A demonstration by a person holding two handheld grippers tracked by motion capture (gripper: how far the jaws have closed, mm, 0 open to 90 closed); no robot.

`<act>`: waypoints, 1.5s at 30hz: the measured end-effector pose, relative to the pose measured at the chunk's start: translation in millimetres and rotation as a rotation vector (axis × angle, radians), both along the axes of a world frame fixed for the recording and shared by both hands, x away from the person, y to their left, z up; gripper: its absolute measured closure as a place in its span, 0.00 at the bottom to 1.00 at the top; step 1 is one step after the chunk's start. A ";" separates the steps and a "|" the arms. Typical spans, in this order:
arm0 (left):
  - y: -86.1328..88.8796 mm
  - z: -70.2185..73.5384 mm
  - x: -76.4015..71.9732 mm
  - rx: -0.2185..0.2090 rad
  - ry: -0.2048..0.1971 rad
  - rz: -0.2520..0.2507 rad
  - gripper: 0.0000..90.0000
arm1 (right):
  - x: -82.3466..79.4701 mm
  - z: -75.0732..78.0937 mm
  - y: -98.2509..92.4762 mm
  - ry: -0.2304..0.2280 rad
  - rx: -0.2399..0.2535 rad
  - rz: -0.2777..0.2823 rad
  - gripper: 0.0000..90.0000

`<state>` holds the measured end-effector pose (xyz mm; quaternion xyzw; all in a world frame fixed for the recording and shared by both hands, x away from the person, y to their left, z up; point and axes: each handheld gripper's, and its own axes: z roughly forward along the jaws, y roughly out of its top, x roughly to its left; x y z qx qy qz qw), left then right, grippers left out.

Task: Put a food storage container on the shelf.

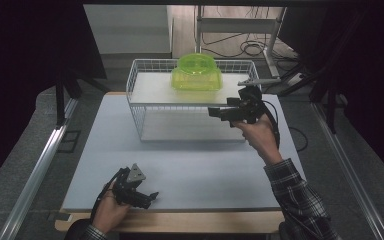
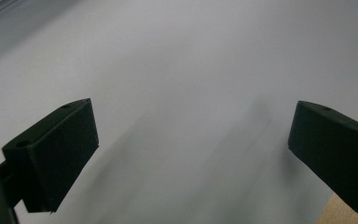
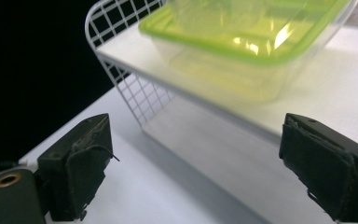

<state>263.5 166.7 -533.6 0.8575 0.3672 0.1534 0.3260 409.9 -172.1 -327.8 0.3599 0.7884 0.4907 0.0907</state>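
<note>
1. Right gripper: jaws spread, nothing between them.
2. Green container: on the wire rack's shelf, ahead of and above the jaws, clear of both.
3. Left gripper: jaws spread over bare table.

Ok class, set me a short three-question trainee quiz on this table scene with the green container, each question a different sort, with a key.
1. True or false: the green container sits on the upper shelf of the white wire rack.
2. Which gripper is nearer the rack? A) left gripper B) right gripper
3. Fill in: the right gripper's jaws stand ____, with nothing between them.

Key:
1. True. It rests on the rack's top board.
2. B. The left gripper lies low near the near edge of the table.
3. Open.
</note>
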 end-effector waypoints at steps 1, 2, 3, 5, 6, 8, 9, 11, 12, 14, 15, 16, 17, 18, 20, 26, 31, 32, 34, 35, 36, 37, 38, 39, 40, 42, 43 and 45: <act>0.0 0.0 0.0 0.000 0.000 0.000 0.01 | -2.0 -2.3 -0.6 -0.003 -0.007 0.003 0.09; 0.0 0.0 0.0 0.000 0.001 0.000 0.01 | -4.5 -5.4 -1.4 -0.009 -0.017 0.006 0.08; -0.1 0.0 -0.1 -0.001 0.001 0.000 0.02 | -7.0 -8.6 -2.3 -0.012 -0.029 0.008 0.07; 0.0 0.1 -0.1 0.000 0.001 0.000 0.01 | -11.7 -15.7 -4.4 -0.011 -0.047 0.012 0.06; 0.0 0.0 -0.1 -0.001 0.001 0.000 0.01 | -13.8 -19.5 -5.7 -0.011 -0.057 0.016 0.05; -0.2 -0.1 -0.1 -0.001 0.002 0.000 0.01 | -18.4 -28.9 -8.7 -0.012 -0.070 0.019 0.04; -0.4 -0.2 -0.1 0.000 0.002 -0.001 0.01 | -20.1 -31.8 -9.8 -0.011 -0.078 0.018 0.04; -0.5 -0.3 -0.1 0.000 0.003 -0.001 0.01 | -24.2 -40.0 -12.8 -0.015 -0.092 0.017 0.04; -0.5 -0.3 -0.1 0.000 0.002 0.000 0.01 | -25.9 -44.1 -14.4 -0.014 -0.093 0.015 0.04; -0.6 -0.5 -0.1 0.002 0.003 -0.001 0.01 | -29.9 -52.7 -18.4 -0.008 -0.099 0.014 0.04; -0.7 -0.5 -0.1 0.002 0.003 -0.001 0.01 | -31.9 -56.2 -19.9 -0.007 -0.102 0.010 0.04; -0.8 -0.6 0.0 0.003 0.002 -0.002 0.01 | -33.6 -58.5 -21.1 -0.007 -0.104 0.007 0.04; -1.0 -0.6 0.0 0.003 0.003 -0.002 0.01 | -36.0 -62.5 -23.0 -0.014 -0.105 0.003 0.04; -1.1 -0.7 -0.1 0.003 0.004 -0.003 0.01 | -37.5 -64.8 -24.0 -0.015 -0.107 0.003 0.04; -1.2 -0.7 -0.1 0.003 0.004 -0.004 0.01 | -42.1 -72.3 -26.9 -0.020 -0.115 -0.004 0.03; -1.5 -0.8 -0.1 0.005 0.005 -0.006 0.01 | -53.6 -93.2 -32.3 -0.023 -0.148 -0.015 0.02; -1.5 -0.8 -0.1 0.002 0.006 -0.004 0.01 | -59.6 -108.9 -38.5 -0.034 -0.182 -0.026 0.02; -1.5 -0.9 -0.1 0.003 0.007 -0.004 0.01 | -60.6 -111.7 -40.1 -0.033 -0.185 -0.031 0.02; -1.4 -0.9 0.1 0.005 0.005 -0.004 0.01 | -62.5 -117.6 -43.4 -0.035 -0.181 -0.040 0.02; -1.4 -0.9 0.1 0.004 0.006 -0.004 0.01 | -64.0 -121.7 -45.2 -0.034 -0.181 -0.044 0.02; -1.3 -1.0 0.1 0.004 0.006 -0.004 0.01 | -64.9 -124.2 -46.3 -0.037 -0.183 -0.046 0.02; -1.3 -1.1 0.1 0.003 0.008 -0.003 0.01 | -66.9 -128.3 -48.2 -0.045 -0.190 -0.052 0.02; -1.3 -1.2 0.1 0.004 0.008 -0.002 0.01 | -68.7 -131.9 -49.3 -0.048 -0.191 -0.057 0.02; -1.3 -1.2 0.1 0.003 0.008 -0.002 0.01 | -70.3 -135.6 -50.7 -0.055 -0.195 -0.060 0.02; -1.3 -1.1 0.1 0.003 0.009 -0.002 0.01 | -71.4 -138.5 -51.9 -0.058 -0.199 -0.061 0.02; -1.3 -1.2 0.0 0.004 0.011 -0.002 0.01 | -74.0 -145.7 -54.4 -0.055 -0.209 -0.065 0.02; -1.3 -1.2 0.0 0.004 0.011 -0.001 0.01 | -75.0 -149.8 -55.9 -0.050 -0.219 -0.067 0.02; -1.4 -1.3 -0.1 -0.002 0.011 0.003 0.01 | -76.4 -155.1 -57.7 -0.043 -0.226 -0.070 0.02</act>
